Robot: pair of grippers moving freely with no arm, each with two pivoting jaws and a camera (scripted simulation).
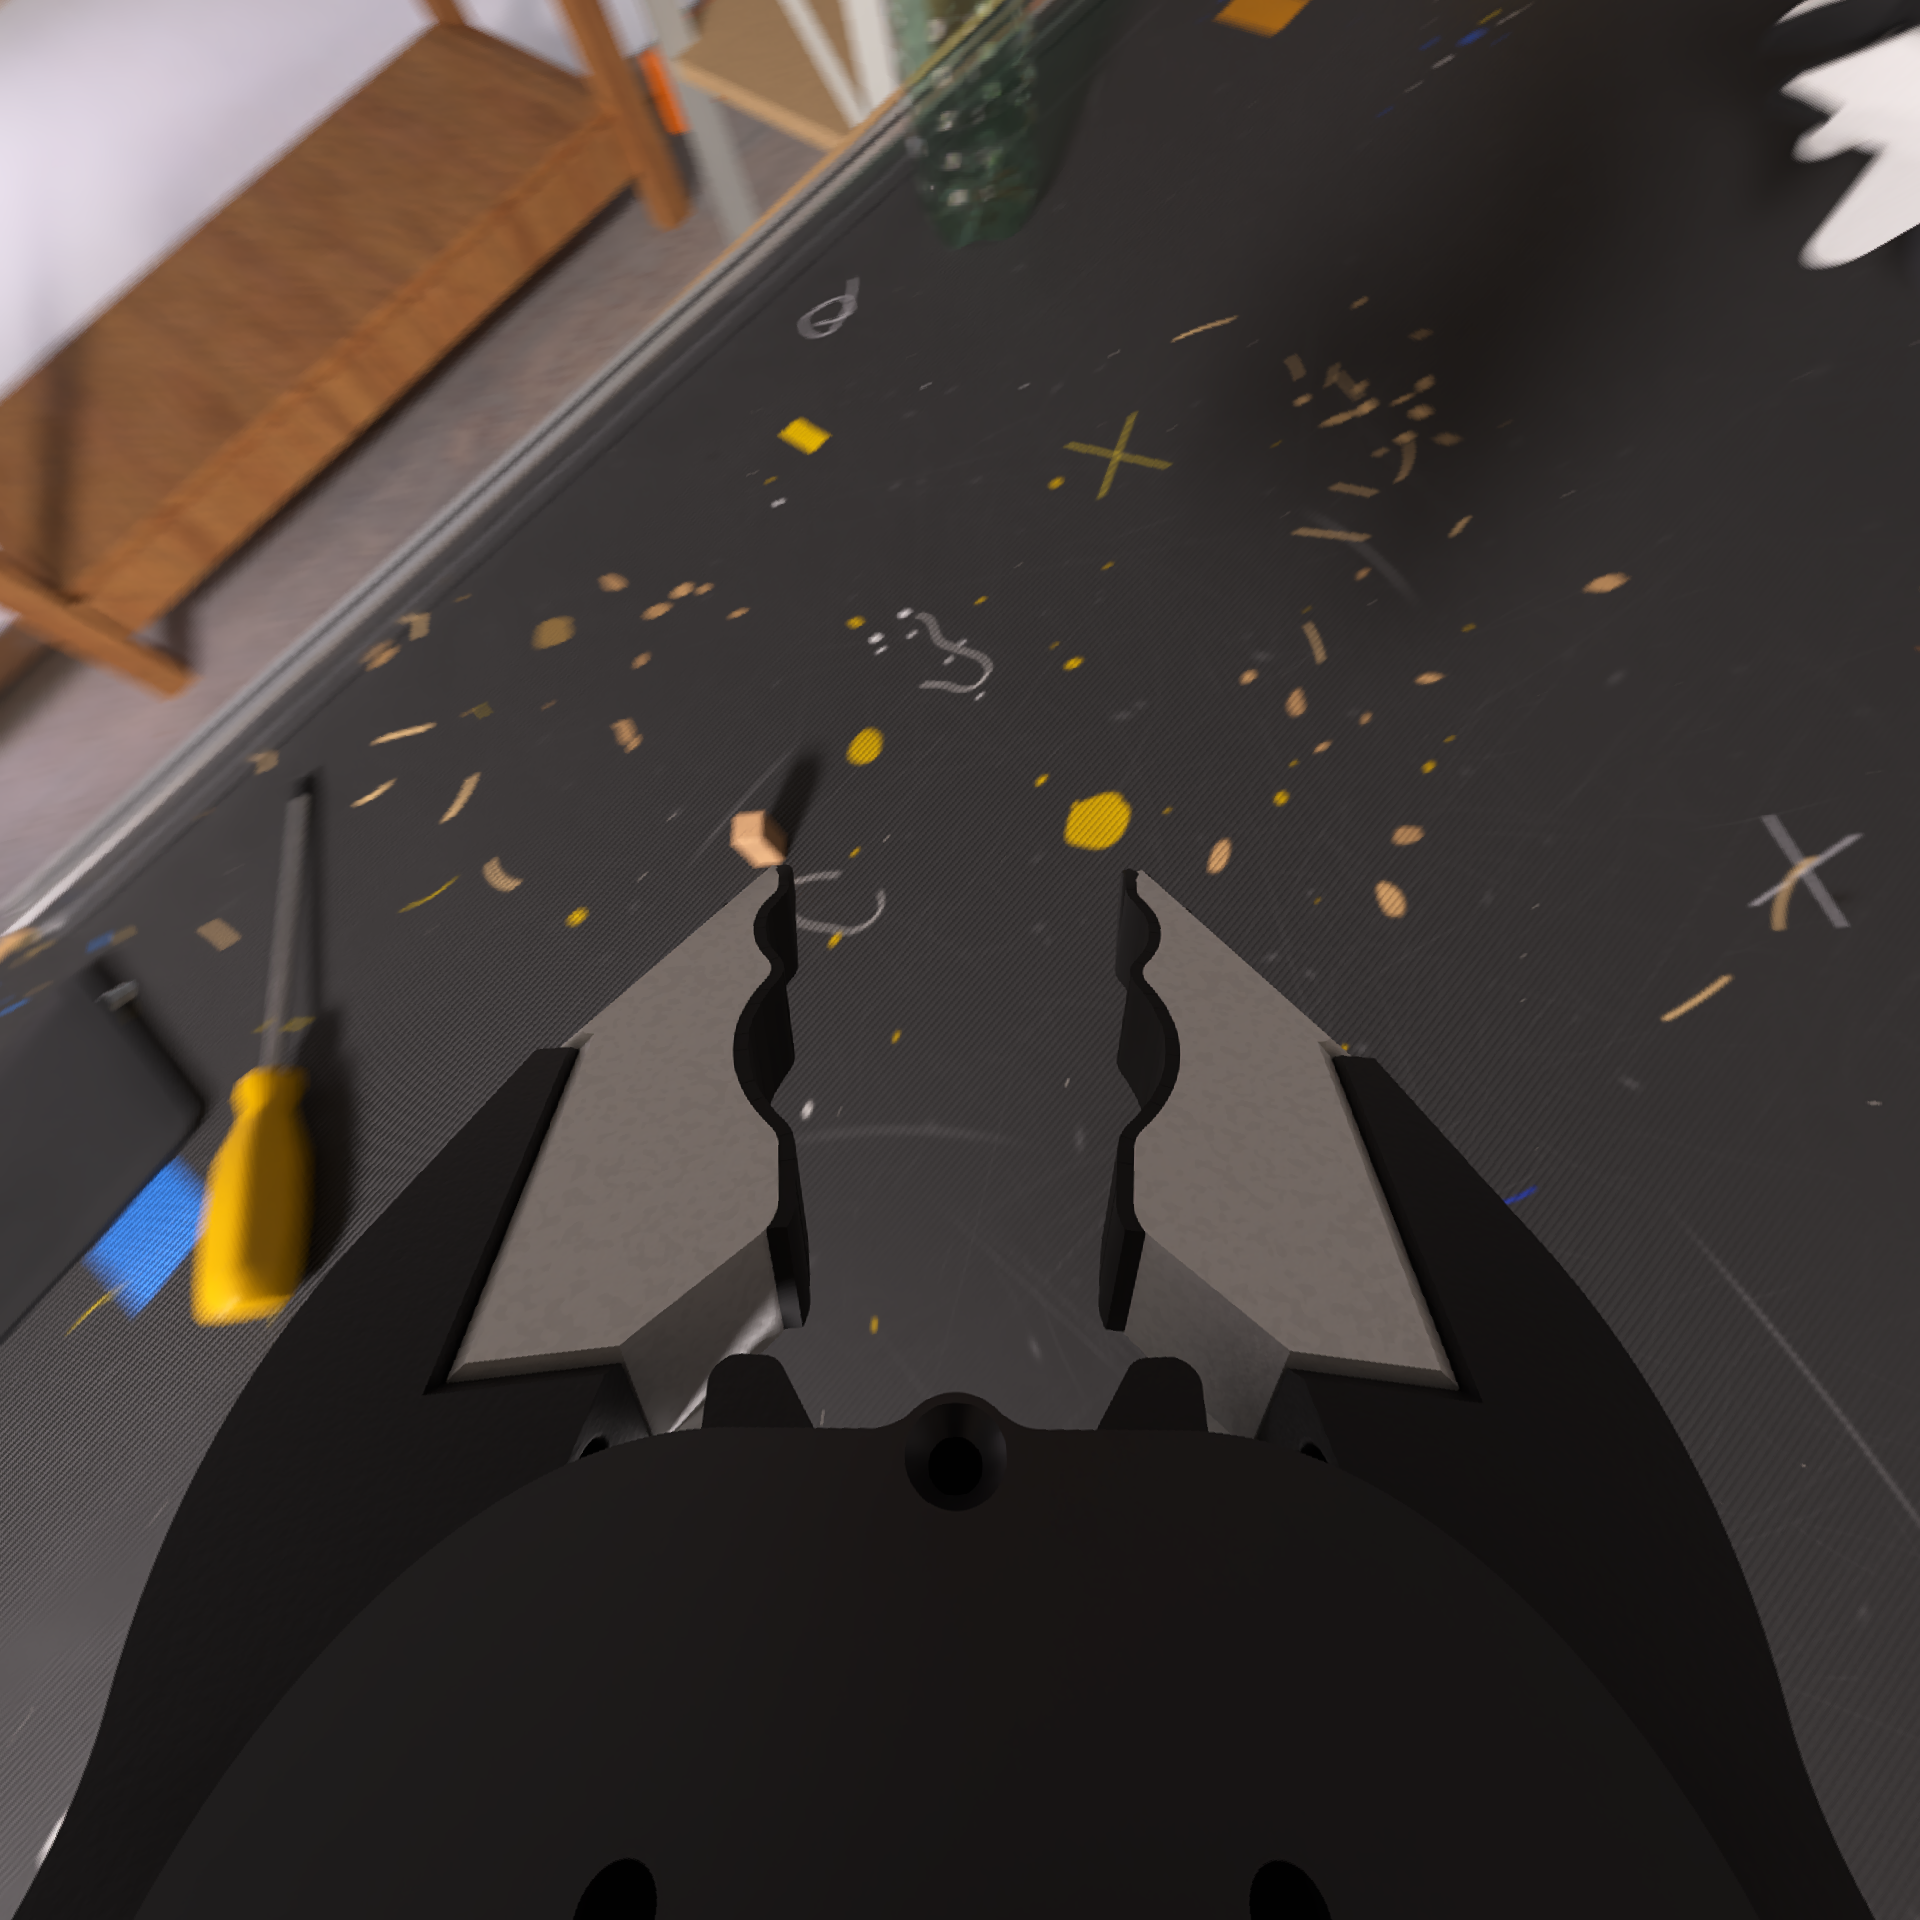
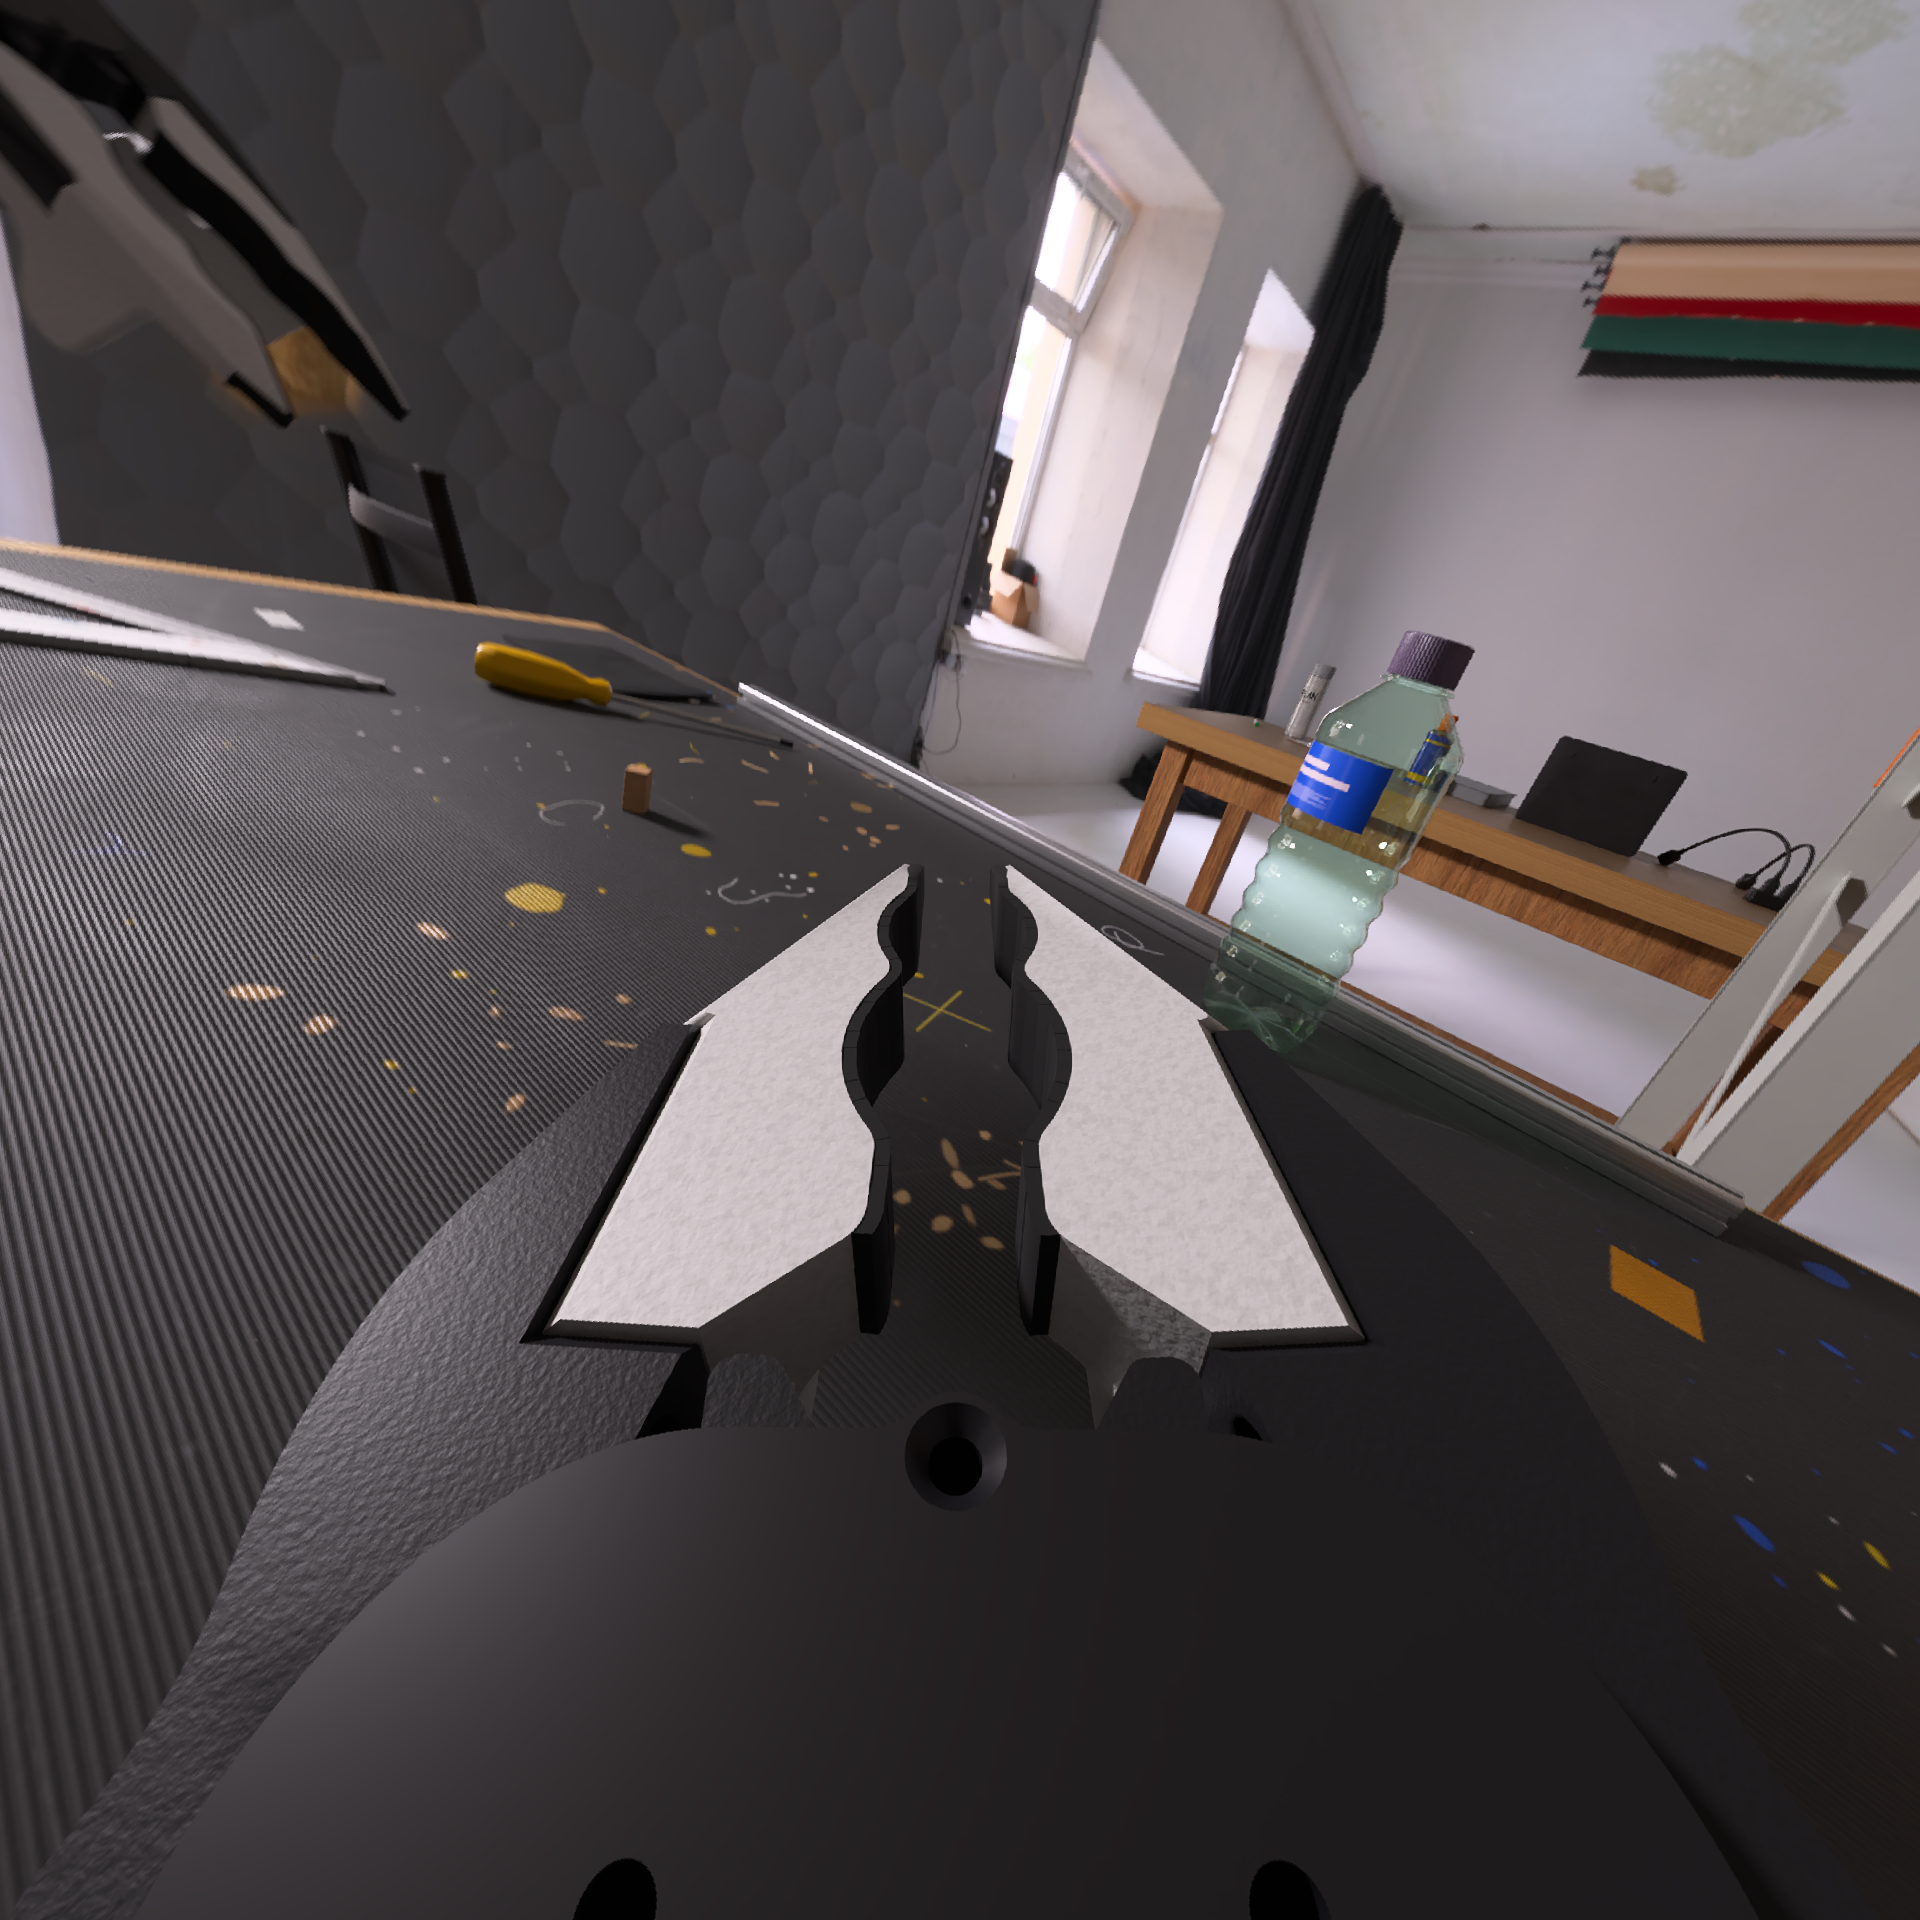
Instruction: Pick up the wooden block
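The wooden block (image 1: 757, 837) sits ungrasped on the desk (image 1: 1558, 1195), just beyond the left hand-held gripper (image 1: 954, 883), whose jaws are spread; right hand-held gripper (image 2: 956, 878) narrowly parted, empty.

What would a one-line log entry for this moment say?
left gripper: open, above table | wooden block: on table, ungrasped | right gripper: open, empty

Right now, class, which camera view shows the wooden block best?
The left wrist view: the wooden block lies close ahead, just beyond the open left gripper. The right wrist view shows the block only small and distant on the table, well left of the right gripper.
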